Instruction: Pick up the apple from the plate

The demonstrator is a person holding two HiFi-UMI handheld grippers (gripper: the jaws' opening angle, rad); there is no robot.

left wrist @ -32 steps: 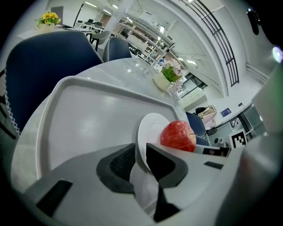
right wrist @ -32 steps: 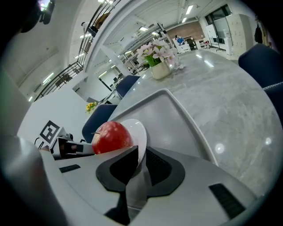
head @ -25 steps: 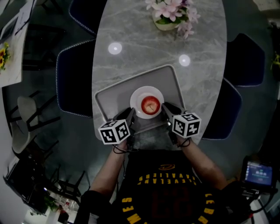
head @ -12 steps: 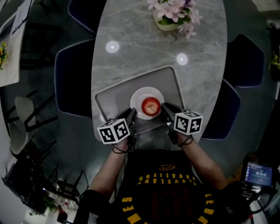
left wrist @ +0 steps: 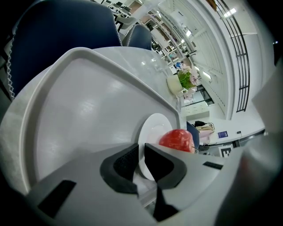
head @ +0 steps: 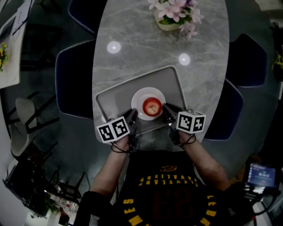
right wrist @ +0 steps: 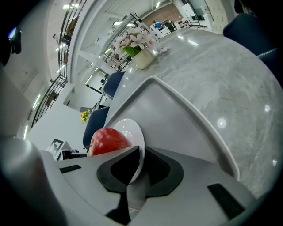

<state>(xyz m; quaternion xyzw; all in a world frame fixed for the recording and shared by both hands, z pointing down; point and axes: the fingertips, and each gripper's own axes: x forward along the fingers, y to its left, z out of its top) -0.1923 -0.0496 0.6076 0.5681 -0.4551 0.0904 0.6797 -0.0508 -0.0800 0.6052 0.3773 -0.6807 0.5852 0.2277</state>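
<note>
Close to the body, the left forearm [head: 110, 167] and right forearm [head: 205, 163] reach forward and angle inward, so the left gripper [head: 131, 115] and right gripper [head: 167, 109] meet the near rim of the white plate [head: 138, 95] from either side. Each gripper's jaws are pinched onto that rim, its thin edge running between them. The red apple [head: 152, 106] sits in the middle of the plate on a grey tray [head: 115, 95], with the marble table [head: 146, 39] and pink flowers [head: 174, 13] beyond.
</note>
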